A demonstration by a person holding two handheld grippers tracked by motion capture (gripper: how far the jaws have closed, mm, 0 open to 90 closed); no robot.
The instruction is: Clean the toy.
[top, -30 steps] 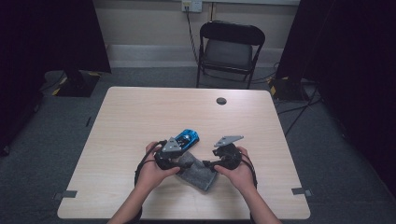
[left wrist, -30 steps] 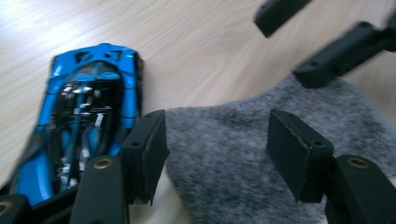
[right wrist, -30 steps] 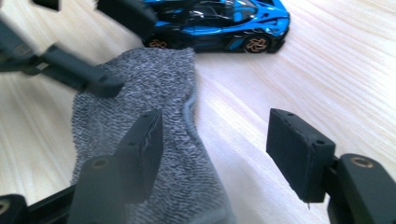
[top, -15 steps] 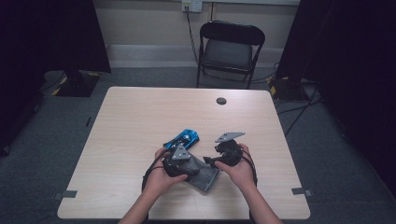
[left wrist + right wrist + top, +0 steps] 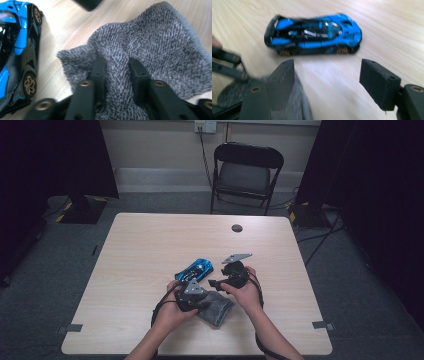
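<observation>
Cloth (image 5: 216, 306), one grey terry piece, is lying on the bench (image 5: 130, 270) near the front edge, just below one blue toy car (image 5: 194, 269). In the high view the person's left hand is covering the cloth's left part, so only its right corner is showing there. The left hand-held gripper (image 5: 117, 65) is pinching a raised fold of the cloth; its jaws have just been closing, and in the left gripper view the two pads are sinking into the pile with a ridge of cloth between them, while the cloth's lower edge is being cut off by the frame. The car (image 5: 17, 47) is showing beside it only as its side with two gold wheels, the rest being out of frame. The right hand-held gripper (image 5: 327, 85) is hovering over the bench with jaws wide apart, which have just been opening, and nothing is lying between them; the car (image 5: 313, 33) is sitting beyond its tips, blurred. A corner of cloth (image 5: 294, 105) is peeking out beside one jaw, half hidden. One small dark disc (image 5: 237, 228) is resting near the bench's far edge, too small to identify. One folding chair (image 5: 246, 170) is standing behind the bench.
</observation>
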